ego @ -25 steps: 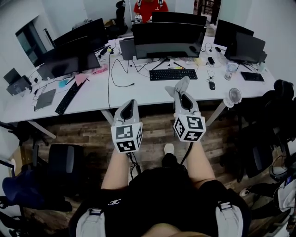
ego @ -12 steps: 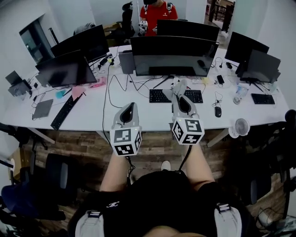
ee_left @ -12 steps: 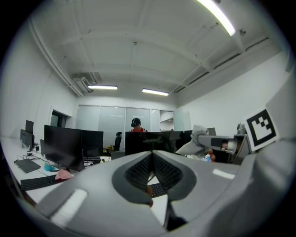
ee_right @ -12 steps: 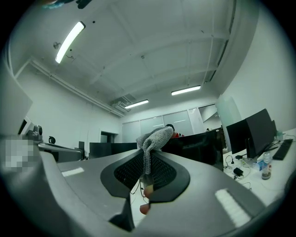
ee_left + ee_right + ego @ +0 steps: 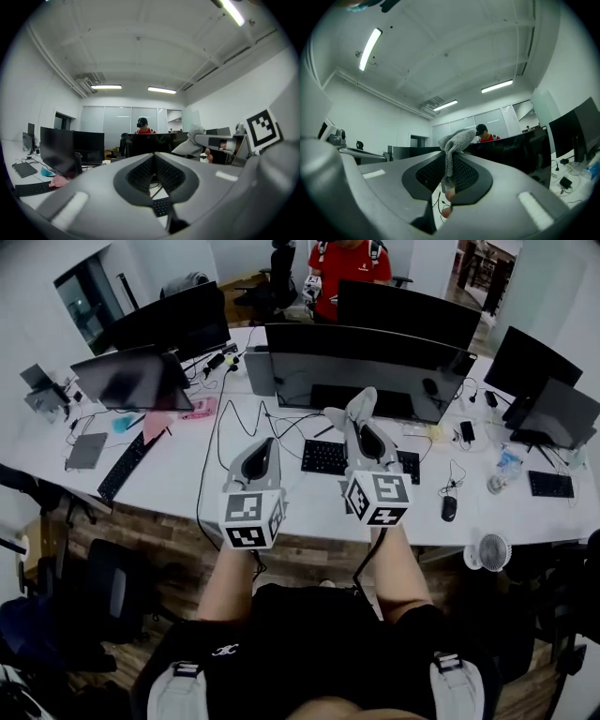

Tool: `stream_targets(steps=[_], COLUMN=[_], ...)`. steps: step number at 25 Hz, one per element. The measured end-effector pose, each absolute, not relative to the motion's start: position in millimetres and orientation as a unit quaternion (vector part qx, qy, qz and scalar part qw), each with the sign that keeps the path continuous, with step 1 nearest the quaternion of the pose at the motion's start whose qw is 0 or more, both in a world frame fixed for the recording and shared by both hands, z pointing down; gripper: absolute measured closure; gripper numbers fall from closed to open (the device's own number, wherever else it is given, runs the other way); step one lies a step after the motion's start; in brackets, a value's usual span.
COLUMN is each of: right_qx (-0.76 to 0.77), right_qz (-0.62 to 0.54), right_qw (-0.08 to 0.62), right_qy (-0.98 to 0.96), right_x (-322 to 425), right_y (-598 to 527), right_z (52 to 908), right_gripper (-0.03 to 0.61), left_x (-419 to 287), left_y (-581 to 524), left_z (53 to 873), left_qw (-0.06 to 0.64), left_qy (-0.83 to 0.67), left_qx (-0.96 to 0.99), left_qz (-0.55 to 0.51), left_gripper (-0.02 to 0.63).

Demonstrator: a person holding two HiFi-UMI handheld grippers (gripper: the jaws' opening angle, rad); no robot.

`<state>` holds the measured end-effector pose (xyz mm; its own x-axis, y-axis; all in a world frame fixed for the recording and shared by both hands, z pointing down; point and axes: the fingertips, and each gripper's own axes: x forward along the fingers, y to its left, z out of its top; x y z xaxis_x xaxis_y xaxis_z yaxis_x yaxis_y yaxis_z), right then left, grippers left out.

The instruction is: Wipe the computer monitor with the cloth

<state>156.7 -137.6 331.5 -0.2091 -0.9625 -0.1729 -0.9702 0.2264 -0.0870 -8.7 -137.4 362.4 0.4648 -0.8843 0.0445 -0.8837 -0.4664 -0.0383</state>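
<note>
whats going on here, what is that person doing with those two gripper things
A person at an office desk holds a hand-held gripper in each hand. The right hand-held gripper is shut on a grey cloth and raised toward the wide dark monitor; the cloth does not appear to touch the screen yet. The left hand-held gripper is shut and empty, held up beside it.

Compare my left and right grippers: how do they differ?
The right gripper is shut on the grey cloth; the left gripper is shut on nothing. The right gripper reaches farther forward, over the keyboard; the left gripper sits back nearer the desk edge. Both point toward the wide monitor.
</note>
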Motion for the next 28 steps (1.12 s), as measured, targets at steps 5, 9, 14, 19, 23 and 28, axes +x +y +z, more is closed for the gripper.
stream_targets(steps=[5,9,14,19,23,28], right_qx=[-0.603,-0.595,-0.596,-0.604,-0.614,-0.628], right_qz=[0.016,0.013,0.028,0.060,0.076,0.088], right_qw=[0.099,0.098,0.092,0.087,0.089,0.083], right_qy=[0.791,0.797,0.797,0.790,0.780,0.768], right_x=[143,123,97,69,58,46], right_y=[-180,-213,-253,-293,-328,-374], right_z=[331,328,315,295,276,256], right_gripper=[0.548,0.548,0.548,0.548,0.548,0.548], left_x=[-24,-47,-78,-107,-125,-149], left_y=[-167,-189,-226,-263,-286,-311], left_z=[374,378,376,375,373,380], left_qw=[-0.012,-0.022,-0.030,-0.028,-0.032,-0.041], left_qy=[0.533,0.541,0.540,0.532,0.523,0.515], left_qx=[-0.846,-0.841,-0.841,-0.846,-0.852,-0.856], left_qz=[-0.031,-0.028,-0.017,-0.014,0.000,0.008], left_gripper=[0.560,0.560,0.560,0.560,0.560,0.560])
